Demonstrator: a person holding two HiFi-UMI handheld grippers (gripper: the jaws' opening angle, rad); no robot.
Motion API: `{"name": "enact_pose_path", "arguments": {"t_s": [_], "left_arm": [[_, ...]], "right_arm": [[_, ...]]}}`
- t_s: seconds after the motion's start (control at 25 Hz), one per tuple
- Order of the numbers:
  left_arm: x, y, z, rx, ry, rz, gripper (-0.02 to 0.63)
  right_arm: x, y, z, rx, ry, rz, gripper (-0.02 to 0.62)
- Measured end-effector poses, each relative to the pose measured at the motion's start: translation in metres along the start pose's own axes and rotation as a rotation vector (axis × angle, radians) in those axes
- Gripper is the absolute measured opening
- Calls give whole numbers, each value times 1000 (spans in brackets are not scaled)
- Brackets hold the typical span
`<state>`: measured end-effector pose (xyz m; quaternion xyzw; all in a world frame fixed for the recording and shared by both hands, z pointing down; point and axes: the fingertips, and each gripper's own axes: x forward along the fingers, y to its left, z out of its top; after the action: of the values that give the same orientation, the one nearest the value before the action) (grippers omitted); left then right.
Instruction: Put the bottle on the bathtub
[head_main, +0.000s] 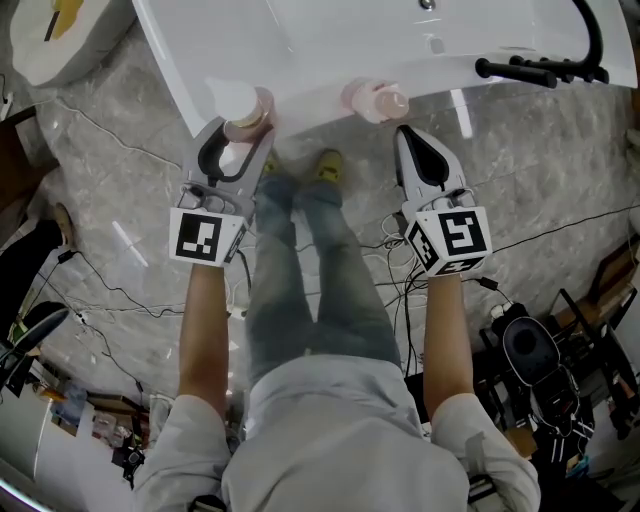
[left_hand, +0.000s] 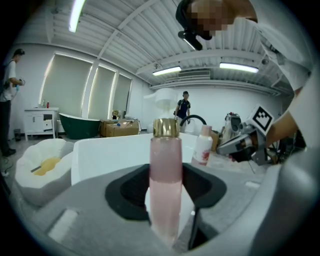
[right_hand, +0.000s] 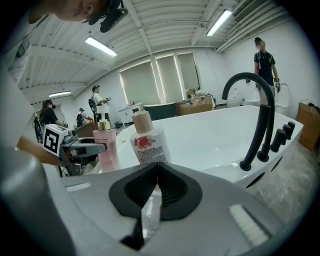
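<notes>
The left gripper (head_main: 236, 142) clamps the pink bottle (left_hand: 166, 175) upright, pads on its body below the gold cap (left_hand: 166, 128). The bottle sits at the near edge of the bathtub (head_main: 320, 40); whether its base rests on the rim cannot be told. The right gripper (right_hand: 157, 167) is closed, tips meeting, with nothing held. Just ahead of it, the white bottle (right_hand: 146, 142) stands on the rim. Its label bears a red flower; the print below is too small to read. The rim between the two bottles is bare. The black faucet (right_hand: 255, 100) stands well apart.
</notes>
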<state>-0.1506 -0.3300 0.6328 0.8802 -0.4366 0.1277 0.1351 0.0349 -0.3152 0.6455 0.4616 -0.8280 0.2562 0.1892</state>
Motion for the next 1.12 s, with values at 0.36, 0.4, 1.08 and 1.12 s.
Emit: {"name": "enact_pose_path", "arguments": {"t_s": [0.36, 0.4, 1.08, 1.12], "left_arm": [[0, -5, -1, 5, -15, -6, 202], [-2, -4, -2, 5, -15, -7, 202], [-11, -12, -6, 75, 16, -62, 202], [-12, -11, -7, 71, 17, -58, 202]], "right_arm": [[-3, 0, -3, 5, 1, -1, 3], [-3, 0, -4, 5, 1, -2, 3], [-9, 11, -6, 1, -10, 4, 3], [-9, 12, -6, 1, -10, 4, 3]]}}
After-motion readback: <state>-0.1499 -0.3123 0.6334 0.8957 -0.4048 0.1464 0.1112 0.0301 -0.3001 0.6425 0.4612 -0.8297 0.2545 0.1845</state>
